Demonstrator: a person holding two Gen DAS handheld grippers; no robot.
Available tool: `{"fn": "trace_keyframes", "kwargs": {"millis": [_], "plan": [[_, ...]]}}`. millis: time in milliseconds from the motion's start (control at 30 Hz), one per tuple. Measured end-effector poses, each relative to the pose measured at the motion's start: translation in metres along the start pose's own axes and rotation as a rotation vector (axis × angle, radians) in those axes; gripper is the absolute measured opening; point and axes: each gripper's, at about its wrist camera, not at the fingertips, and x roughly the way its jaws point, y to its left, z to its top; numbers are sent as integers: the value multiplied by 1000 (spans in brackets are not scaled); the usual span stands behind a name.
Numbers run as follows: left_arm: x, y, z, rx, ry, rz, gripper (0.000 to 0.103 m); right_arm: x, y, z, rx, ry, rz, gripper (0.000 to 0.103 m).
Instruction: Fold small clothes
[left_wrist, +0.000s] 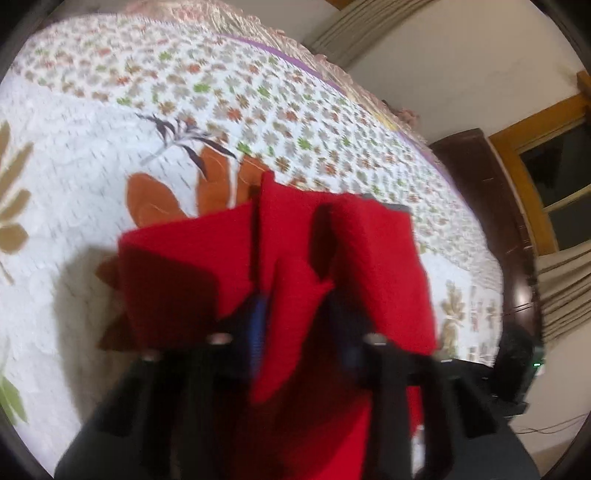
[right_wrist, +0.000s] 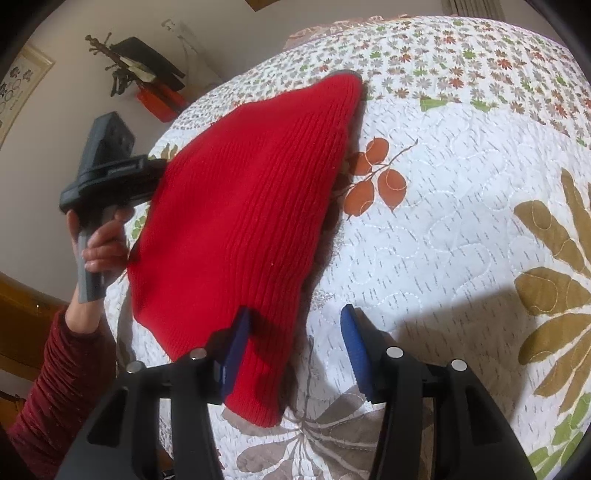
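A red knit garment (right_wrist: 243, 206) is raised off the quilted bed (right_wrist: 461, 240) on its left side, while its far tip and near corner rest on the quilt. My left gripper (right_wrist: 159, 171), held by a hand (right_wrist: 107, 243) in a maroon sleeve, is shut on the garment's left edge. In the left wrist view the red garment (left_wrist: 376, 266) is bunched in folds between the left gripper (left_wrist: 295, 314) fingers, and the picture is blurred. My right gripper (right_wrist: 295, 312) stands open low over the quilt. The garment's near corner lies between its blue pads (right_wrist: 356, 350), against the left one.
The quilt (left_wrist: 92, 155) has flower and leaf prints and spreads wide to the right of the garment. A dark wooden bed end (left_wrist: 491, 221), a wood-framed window (left_wrist: 546, 166) and curtains stand beyond it. A wall shelf (right_wrist: 155, 74) with dark items hangs at the far left.
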Motion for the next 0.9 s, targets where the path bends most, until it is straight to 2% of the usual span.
{"fn": "trace_keyframes", "kwargs": {"millis": [133,200,267,333,367,433,467,567,633,667,700,767,900], "plan": [[-12,-22,-12,52,-29,-10,10,-4,-5,0,14,-15,0,51],[-25,-42,-21,119,-93,17,10,-5,-7,0,17,-23,0,51],[-37,-59,-30,196,-184,98,10,-4,-8,-1,19,-19,-4,51],[-41,-71,-35,279,-255,284,11,-3,-8,-2,20,-14,-2,52],[-40,-70,-34,276,-261,322,11,-2,-8,-3,19,-13,-3,52],[-38,-58,-28,226,-292,465,11,-2,-7,-4,17,-12,0,52],[-40,-49,-24,191,-293,494,11,-1,-6,-6,15,-11,-1,52],[-51,-18,-13,70,-263,395,11,-1,-5,-6,12,-11,0,52],[-57,-13,-13,50,-251,330,11,-1,-6,-5,14,-12,3,52],[-57,-14,-14,54,-249,323,13,0,-6,-4,15,-12,3,52],[-57,-17,-15,71,-243,316,19,1,-6,-2,17,-12,3,53],[-54,-19,-17,87,-213,288,43,2,-4,-2,15,-11,2,54],[-34,-21,-22,95,-142,294,54,4,-3,-2,9,-9,-4,55]]}}
